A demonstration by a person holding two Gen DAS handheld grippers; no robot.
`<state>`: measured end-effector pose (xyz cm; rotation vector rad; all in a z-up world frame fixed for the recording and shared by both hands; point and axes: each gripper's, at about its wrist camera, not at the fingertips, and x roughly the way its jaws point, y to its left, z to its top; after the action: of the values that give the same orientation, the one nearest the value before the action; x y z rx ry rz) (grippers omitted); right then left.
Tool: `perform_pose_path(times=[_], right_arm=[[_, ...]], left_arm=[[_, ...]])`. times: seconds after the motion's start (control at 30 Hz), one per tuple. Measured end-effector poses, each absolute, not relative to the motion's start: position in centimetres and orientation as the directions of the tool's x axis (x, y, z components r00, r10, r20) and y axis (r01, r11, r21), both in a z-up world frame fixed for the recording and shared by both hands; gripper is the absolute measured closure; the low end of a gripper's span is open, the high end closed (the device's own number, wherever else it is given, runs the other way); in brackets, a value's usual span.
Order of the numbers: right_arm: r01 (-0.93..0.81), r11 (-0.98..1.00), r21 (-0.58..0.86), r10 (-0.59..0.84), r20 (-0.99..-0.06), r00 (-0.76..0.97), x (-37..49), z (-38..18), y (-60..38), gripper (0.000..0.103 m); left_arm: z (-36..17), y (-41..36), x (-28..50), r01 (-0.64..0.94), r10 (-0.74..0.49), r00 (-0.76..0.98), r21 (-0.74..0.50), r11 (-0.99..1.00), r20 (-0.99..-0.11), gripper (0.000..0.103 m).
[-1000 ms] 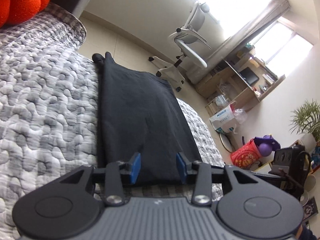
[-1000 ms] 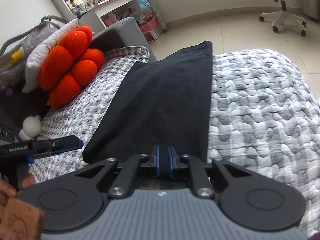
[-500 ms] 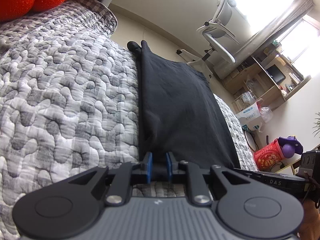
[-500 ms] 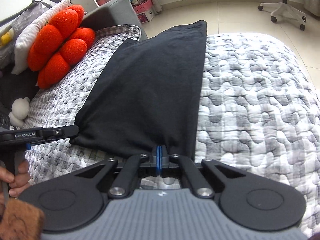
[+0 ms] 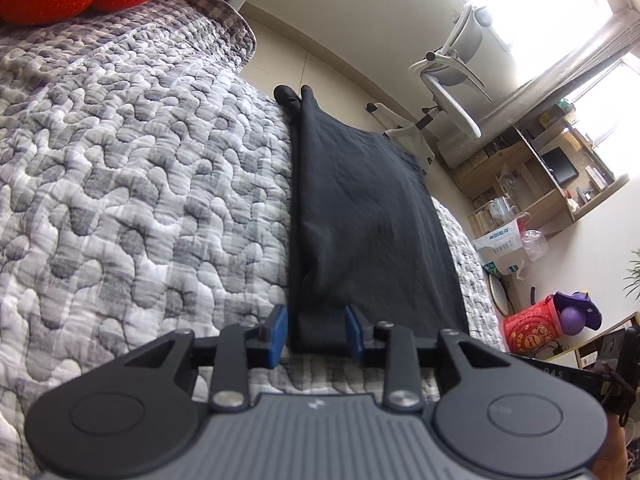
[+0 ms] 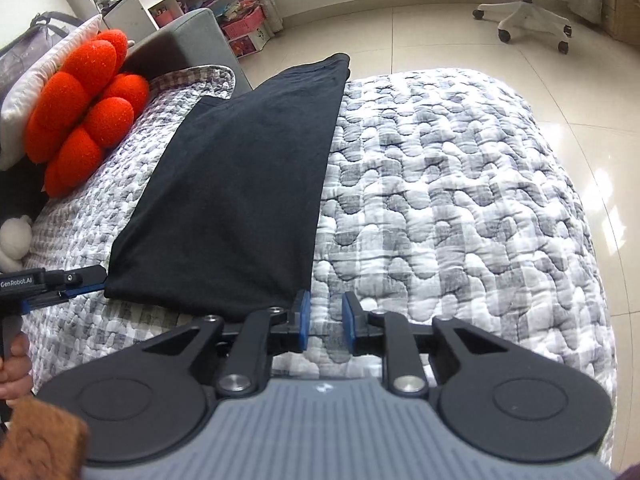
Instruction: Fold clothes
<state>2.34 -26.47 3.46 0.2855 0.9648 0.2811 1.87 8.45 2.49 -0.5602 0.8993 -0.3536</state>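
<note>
A black garment (image 5: 368, 220), folded into a long strip, lies flat on the grey quilted bed (image 5: 140, 200). It also shows in the right wrist view (image 6: 240, 184). My left gripper (image 5: 316, 336) is open, its blue pads (image 5: 277, 334) either side of the garment's near left corner. My right gripper (image 6: 325, 322) is open just off the garment's near right corner, over bare quilt (image 6: 440, 200). The left gripper shows at the left edge of the right wrist view (image 6: 60, 282).
An orange flower cushion (image 6: 88, 108) lies at the bed's head beside a grey headboard (image 6: 176, 44). A white office chair (image 5: 452, 76) stands on the tiled floor (image 6: 460, 36) beyond the bed. Shelves and bags line the wall (image 5: 540, 184).
Both grippers were shut on the garment's near edge half a second ago and have now opened. The right gripper has shifted right, off the corner.
</note>
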Motion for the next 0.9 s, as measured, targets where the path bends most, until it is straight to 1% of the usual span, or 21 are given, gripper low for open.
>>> perform_pose_path(times=[0.1, 0.23, 0.33, 0.4, 0.43, 0.47, 0.5, 0.57, 0.7, 0.9], right_arm=[[-0.064, 0.901, 0.429, 0.395, -0.75, 0.531, 1.9, 3.6, -27.2, 0.08], [-0.024, 0.868, 0.496, 0.436, -0.738, 0.515, 1.9, 3.3, -27.2, 0.08], [0.036, 0.831, 0.555, 0.466, -0.731, 0.499, 2.2, 2.6, -27.1, 0.079], [0.082, 0.813, 0.577, 0.47, -0.732, 0.493, 2.3, 2.1, -27.1, 0.078], [0.093, 0.8, 0.593, 0.478, -0.723, 0.498, 2.3, 2.1, -27.2, 0.077], [0.1, 0.784, 0.612, 0.49, -0.71, 0.505, 2.2, 2.1, -27.4, 0.07], [0.108, 0.768, 0.631, 0.502, -0.697, 0.512, 2.2, 2.1, -27.5, 0.061], [0.125, 0.735, 0.667, 0.521, -0.673, 0.525, 2.1, 2.0, -27.5, 0.051], [0.134, 0.695, 0.706, 0.555, -0.646, 0.524, 2.0, 1.9, -26.3, 0.05], [0.158, 0.683, 0.713, 0.526, -0.63, 0.572, 2.1, 2.0, -25.1, 0.05]], left_arm=[[3.1, 7.6, 1.2, 0.091, -0.518, 0.585, -0.585, 0.806, -0.624, 0.066], [2.8, 5.9, 1.2, 0.127, -0.525, 0.57, -0.563, 0.816, -0.632, 0.066], [2.2, 4.7, 1.6, 0.137, -0.473, 0.555, -0.486, 0.863, -0.684, 0.066], [2.0, 4.5, 1.7, 0.15, -0.463, 0.558, -0.465, 0.873, -0.689, 0.068], [2.0, 4.6, 1.8, 0.143, -0.464, 0.553, -0.47, 0.871, -0.691, 0.068], [2.0, 4.8, 1.9, 0.134, -0.467, 0.55, -0.478, 0.868, -0.693, 0.068], [1.9, 5.0, 2.0, 0.126, -0.469, 0.547, -0.486, 0.865, -0.694, 0.069], [1.8, 5.1, 2.1, 0.123, -0.474, 0.546, -0.494, 0.861, -0.691, 0.069], [1.8, 5.0, 2.0, 0.127, -0.473, 0.546, -0.49, 0.862, -0.691, 0.069], [1.8, 5.3, 2.0, 0.122, -0.484, 0.542, -0.505, 0.854, -0.687, 0.069]])
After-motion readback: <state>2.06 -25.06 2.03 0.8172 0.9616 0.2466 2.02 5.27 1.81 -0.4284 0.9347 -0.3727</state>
